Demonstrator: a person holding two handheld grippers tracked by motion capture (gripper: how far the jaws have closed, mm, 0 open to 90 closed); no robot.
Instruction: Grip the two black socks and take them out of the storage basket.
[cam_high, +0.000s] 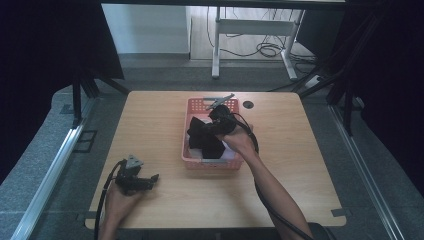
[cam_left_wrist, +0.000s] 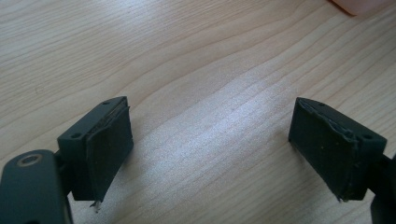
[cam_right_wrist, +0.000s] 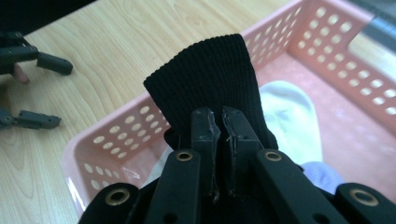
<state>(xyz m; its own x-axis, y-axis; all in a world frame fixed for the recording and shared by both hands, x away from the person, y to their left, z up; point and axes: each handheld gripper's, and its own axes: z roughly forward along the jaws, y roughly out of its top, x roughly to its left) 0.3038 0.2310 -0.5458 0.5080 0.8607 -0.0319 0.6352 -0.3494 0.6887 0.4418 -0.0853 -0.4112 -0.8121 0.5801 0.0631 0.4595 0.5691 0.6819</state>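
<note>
Light wood table (cam_high: 165, 197) w/ dark curtains on both sides and a grey floor beyond; you've got a pink perforated basket (cam_high: 192, 161) sitting near the far-middle of the top, holding the laundry together so you can pick one item at a time. Your right gripper (cam_right_wrist: 216, 122) is over the basket w/ its jaws pinched together on a black ribbed sock (cam_right_wrist: 205, 79), cuff end sticking up past the tips, so the fabric is clamped at a fold and hangs free of the rest, prob. for lifting it out. A white sock (cam_right_wrist: 292, 116) and smth pale lilac (cam_right_wrist: 322, 175) lie under it in the basket, untouched. Your left gripper (cam_left_wrist: 210, 149) rests low over bare wood near the front-left corner, well apart from the basket, jaws wide apart w/ nothing between the pads (cam_left_wrist: 109, 147), which looks like a parked, ready position to take the sock's other end once it's clear of the rim.
</note>
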